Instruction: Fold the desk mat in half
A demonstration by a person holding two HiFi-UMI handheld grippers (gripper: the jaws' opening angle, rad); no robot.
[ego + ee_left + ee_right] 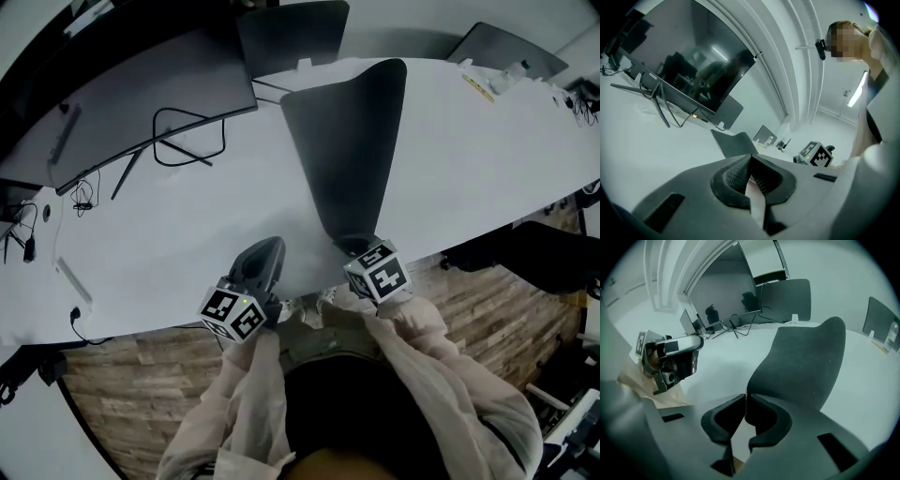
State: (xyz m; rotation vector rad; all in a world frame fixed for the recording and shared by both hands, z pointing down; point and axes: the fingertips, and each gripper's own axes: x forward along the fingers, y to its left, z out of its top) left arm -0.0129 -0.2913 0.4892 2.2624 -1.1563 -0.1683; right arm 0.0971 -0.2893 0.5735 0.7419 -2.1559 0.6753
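Note:
The dark grey desk mat (pixel 347 150) lies on the white desk (pixel 169 244), and its near end is lifted off the surface and narrows toward my right gripper (pixel 354 248). In the right gripper view the mat (pixel 806 362) rises in a curved sheet, and its thin edge runs between the jaws of the right gripper (pixel 746 411), which are shut on it. My left gripper (pixel 262 258) sits at the desk's near edge, left of the mat and apart from it. Seen close up, the left gripper (pixel 751 174) has its ribbed pads together with nothing between them.
A wide monitor (pixel 141 103) on a wire stand (pixel 187 141) occupies the far left of the desk. A dark chair back (pixel 291 33) and a second screen (pixel 506 47) stand beyond the far edge. Cables (pixel 84 192) lie at the left. Wooden floor (pixel 487 300) is below me.

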